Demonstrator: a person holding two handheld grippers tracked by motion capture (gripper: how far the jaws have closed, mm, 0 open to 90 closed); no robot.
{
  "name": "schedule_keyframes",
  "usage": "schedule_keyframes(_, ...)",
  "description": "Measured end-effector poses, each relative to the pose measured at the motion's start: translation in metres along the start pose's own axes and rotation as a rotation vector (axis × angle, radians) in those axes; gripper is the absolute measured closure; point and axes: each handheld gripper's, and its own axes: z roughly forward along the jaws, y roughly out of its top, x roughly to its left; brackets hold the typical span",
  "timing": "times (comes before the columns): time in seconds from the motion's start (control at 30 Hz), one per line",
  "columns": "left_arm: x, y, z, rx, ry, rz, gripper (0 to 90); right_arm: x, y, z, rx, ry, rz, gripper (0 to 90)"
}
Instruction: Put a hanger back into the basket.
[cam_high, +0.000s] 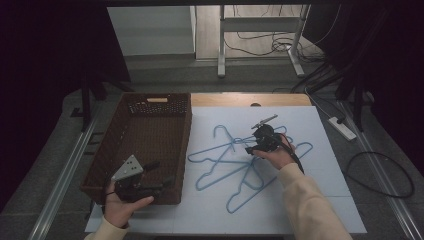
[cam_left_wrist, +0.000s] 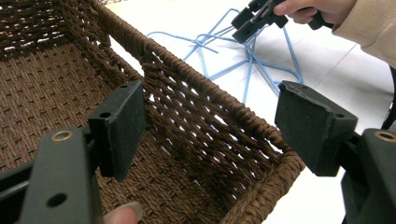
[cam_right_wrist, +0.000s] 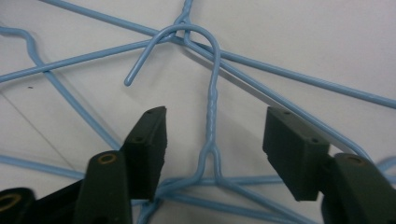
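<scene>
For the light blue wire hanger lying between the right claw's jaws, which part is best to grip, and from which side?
Grip the light blue wire hanger at its twisted neck, just under the hook, coming from above. The neck is one straight stem with bare white table on both sides, and the open right claw already straddles it; the wires cross elsewhere.

We see light blue wire hangers (cam_high: 235, 165) on a white counter (cam_high: 310, 200). The basket (cam_high: 140, 145) is dark brown, woven in a criss-cross rope pattern, and it has a light tan label (cam_high: 157, 100) on its far wall. Both grippers, left (cam_high: 162, 186) and right (cam_high: 248, 149), are black. The left one has a grey plate (cam_high: 128, 168) with small dark dots. The person's sleeve (cam_high: 310, 205) is cream.
</scene>
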Motion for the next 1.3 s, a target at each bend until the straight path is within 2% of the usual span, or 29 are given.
schedule_keyframes(0.03,0.000,0.000,0.000,0.000,-0.001,-0.001,25.9,0.000,0.002,0.003,0.011,-0.005,-0.003,47.9)
schedule_keyframes(0.17,0.000,0.000,0.001,0.003,-0.002,0.001,25.9,0.000,0.004,0.008,0.022,-0.005,-0.002,51.5)
schedule_keyframes(0.2,0.000,0.000,0.001,0.003,-0.002,0.002,25.9,0.000,0.006,0.013,0.040,-0.005,0.006,55.5)
schedule_keyframes(0.3,0.000,0.000,0.001,0.003,-0.003,0.003,25.9,0.001,0.006,0.016,0.054,-0.005,0.006,59.3)
schedule_keyframes(0.37,0.000,0.000,0.001,0.004,-0.002,0.001,25.9,0.001,0.006,0.018,0.078,0.000,0.011,65.0)
schedule_keyframes(0.43,0.000,0.000,0.001,0.003,-0.003,0.003,25.9,0.001,0.005,0.019,0.084,-0.003,0.014,76.9)
schedule_keyframes(0.53,-0.001,0.000,0.000,0.002,-0.004,0.004,25.9,0.001,0.004,0.017,0.090,0.004,0.037,84.1)
schedule_keyframes(0.63,-0.001,0.001,0.000,0.002,-0.003,0.003,25.9,0.001,0.004,0.013,0.066,0.009,0.060,85.7)
schedule_keyframes(0.8,-0.001,0.001,0.000,0.000,-0.004,0.002,25.9,0.003,0.003,0.002,0.024,0.005,0.051,86.2)
schedule_keyframes(0.87,-0.001,0.001,0.001,0.001,-0.004,0.002,25.9,0.006,0.002,-0.010,-0.017,0.003,0.032,86.4)
schedule_keyframes(0.93,-0.002,0.001,0.001,0.003,-0.006,0.004,25.9,0.007,0.002,-0.012,-0.030,0.004,0.029,86.5)
schedule_keyframes(1.03,-0.003,0.002,0.001,0.003,-0.007,0.006,25.9,0.012,0.000,-0.028,-0.082,0.009,-0.001,86.6)
schedule_keyframes(1.1,-0.003,0.002,0.001,0.000,-0.008,0.006,25.9,0.013,0.000,-0.031,-0.093,0.010,-0.004,86.6)
schedule_keyframes(1.3,-0.005,0.003,0.001,0.004,-0.012,0.006,26.0,0.015,-0.007,-0.056,-0.179,0.024,0.018,86.7)
